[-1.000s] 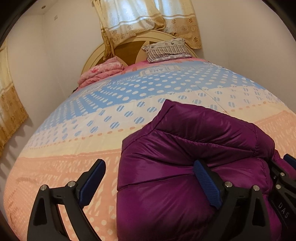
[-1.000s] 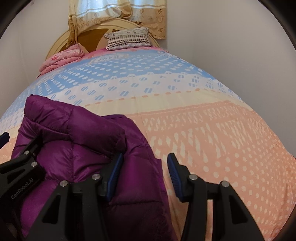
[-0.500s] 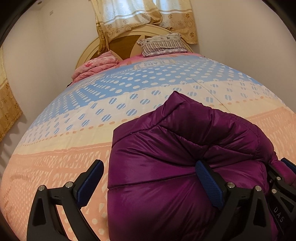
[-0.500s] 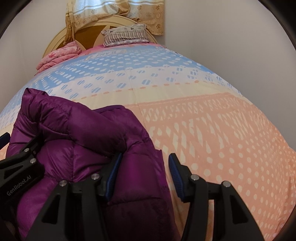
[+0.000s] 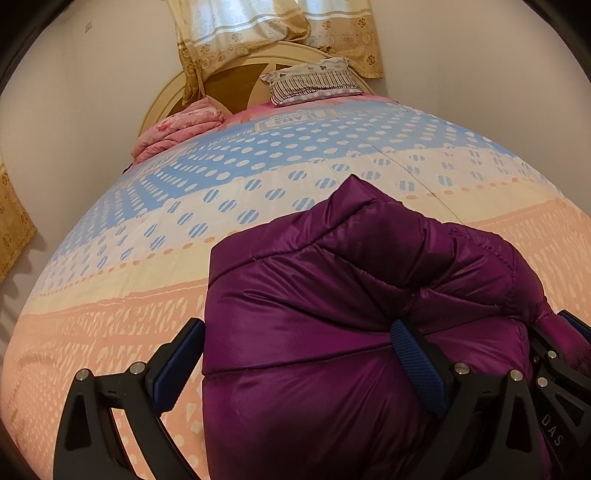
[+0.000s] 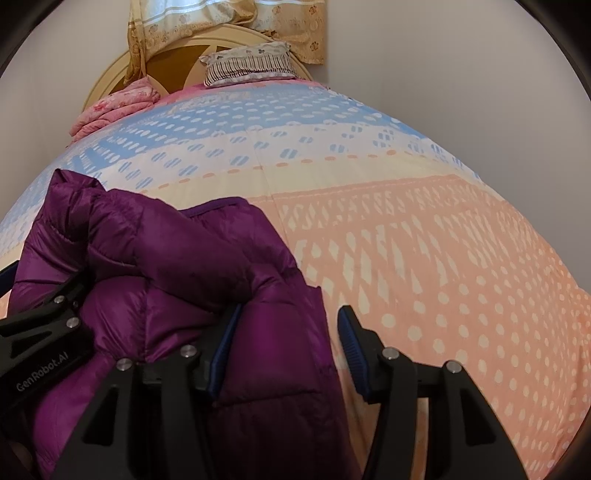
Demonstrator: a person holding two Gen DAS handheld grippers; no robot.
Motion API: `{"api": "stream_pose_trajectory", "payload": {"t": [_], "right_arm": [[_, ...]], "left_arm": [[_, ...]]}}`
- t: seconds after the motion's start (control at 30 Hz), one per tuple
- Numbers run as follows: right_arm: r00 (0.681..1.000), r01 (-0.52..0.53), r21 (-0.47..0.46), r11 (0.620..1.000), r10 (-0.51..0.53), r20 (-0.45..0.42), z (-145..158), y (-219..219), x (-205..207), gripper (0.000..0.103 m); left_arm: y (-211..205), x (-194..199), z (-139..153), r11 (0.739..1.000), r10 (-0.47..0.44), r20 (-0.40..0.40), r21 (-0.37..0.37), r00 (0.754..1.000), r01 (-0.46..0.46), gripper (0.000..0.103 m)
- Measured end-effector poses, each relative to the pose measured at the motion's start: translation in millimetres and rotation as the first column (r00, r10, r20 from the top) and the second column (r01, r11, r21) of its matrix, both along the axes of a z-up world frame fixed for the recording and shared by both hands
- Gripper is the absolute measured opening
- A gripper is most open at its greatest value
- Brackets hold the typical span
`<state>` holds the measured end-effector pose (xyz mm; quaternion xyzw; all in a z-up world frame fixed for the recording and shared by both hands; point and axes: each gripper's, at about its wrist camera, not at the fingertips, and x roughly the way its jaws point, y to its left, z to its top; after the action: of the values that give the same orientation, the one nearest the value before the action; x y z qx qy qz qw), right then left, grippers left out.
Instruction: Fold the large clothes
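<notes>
A purple down jacket (image 5: 332, 332) lies folded in a thick bundle on the bedspread (image 5: 110, 295). My left gripper (image 5: 295, 325) stands wide open over the bundle's left part. Its right pad (image 5: 413, 362) presses into the top fabric, while its left pad (image 5: 177, 362) sits just beside the jacket's left edge. In the right wrist view, my right gripper (image 6: 290, 310) is partly open astride the jacket's (image 6: 166, 258) right edge. Here the left pad (image 6: 223, 343) lies against the fabric and the right pad (image 6: 351, 347) hangs free over the bedspread (image 6: 443, 258). Each gripper shows at the side of the other's view.
The bed runs back to a round wooden headboard (image 5: 236, 77) with a striped pillow (image 5: 314, 83) and a folded pink blanket (image 5: 177, 129). Curtains (image 5: 258, 29) hang behind it. Walls close in on both sides, the right one near the bed's edge.
In the left wrist view the jacket's left edge now sits closer to the left pad. The right gripper's jaws stand slightly wider. Both hands have barely shifted.
</notes>
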<state>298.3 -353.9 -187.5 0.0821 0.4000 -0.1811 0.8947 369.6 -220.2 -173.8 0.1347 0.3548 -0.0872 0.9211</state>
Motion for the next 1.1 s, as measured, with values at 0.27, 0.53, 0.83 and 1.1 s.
{"api": "stream_pose_trajectory", "payload": {"t": [0.27,0.53,0.83,1.1], "right_arm": [[1.0,0.001,0.013,1.0,-0.001,-0.002,-1.9,-2.7,-2.9,0.056],[1.0,0.007,0.029,1.0,-0.008,0.007,-2.8,-4.2,-6.3,0.058],[0.998,-0.016,0.11,0.994,0.01,0.058,15.6,-14.3,-39.5,0.078],[0.995,-0.051,0.169,0.984,0.037,0.088,8.2,-13.0,-61.6,0.078]], "left_arm": [[-2.8,1.2,-3.0,1.0,-0.005,-0.004,0.016,1.0,0.005,0.101],[-2.3,2.4,-3.0,1.0,-0.006,-0.003,0.03,1.0,0.006,0.101],[55.1,-40.9,23.7,0.994,0.0,-0.065,-0.106,0.998,-0.007,0.101],[88.5,-71.0,12.5,0.976,0.002,-0.102,-0.215,0.995,-0.024,0.101]]}}
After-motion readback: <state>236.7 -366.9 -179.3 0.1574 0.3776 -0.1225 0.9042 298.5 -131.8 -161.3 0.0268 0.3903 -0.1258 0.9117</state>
